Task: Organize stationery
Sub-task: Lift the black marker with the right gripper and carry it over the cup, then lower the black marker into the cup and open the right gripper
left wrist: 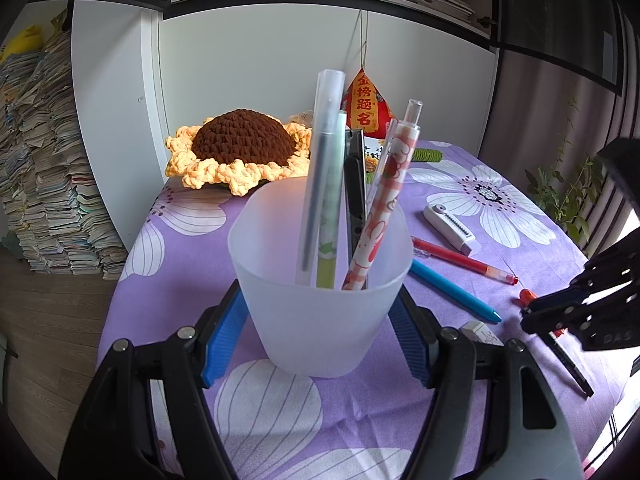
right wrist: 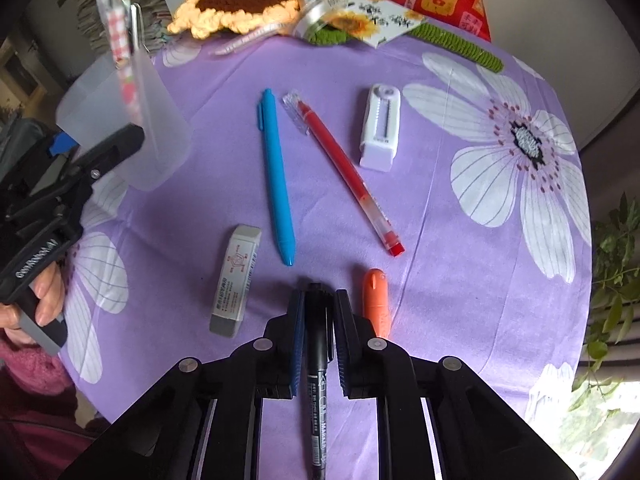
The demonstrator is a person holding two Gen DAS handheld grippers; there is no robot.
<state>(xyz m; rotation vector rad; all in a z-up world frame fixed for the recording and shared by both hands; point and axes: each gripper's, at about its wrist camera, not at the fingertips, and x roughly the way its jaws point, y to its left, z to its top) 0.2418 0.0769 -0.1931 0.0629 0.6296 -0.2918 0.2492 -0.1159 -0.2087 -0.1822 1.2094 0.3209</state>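
Observation:
My left gripper (left wrist: 320,300) is shut on a frosted plastic cup (left wrist: 316,328) standing on the purple flowered cloth; several pens (left wrist: 324,176) stand in it. In the right wrist view the cup (right wrist: 120,120) is at the far left. My right gripper (right wrist: 319,300) points steeply down, its pads shut on a black marker (right wrist: 318,360) lying on the cloth. Loose beyond it lie a blue pen (right wrist: 276,184), a red pen (right wrist: 348,176), a grey-sleeved eraser (right wrist: 236,280), a white correction tape (right wrist: 380,128) and a small orange piece (right wrist: 376,300).
A crochet sunflower (left wrist: 240,148), a red pouch (left wrist: 366,104) and a green crochet strip (right wrist: 460,46) line the table's back. The table edge drops off at the left, with stacked books (left wrist: 48,184) on the floor. A plant (right wrist: 612,280) stands at the right.

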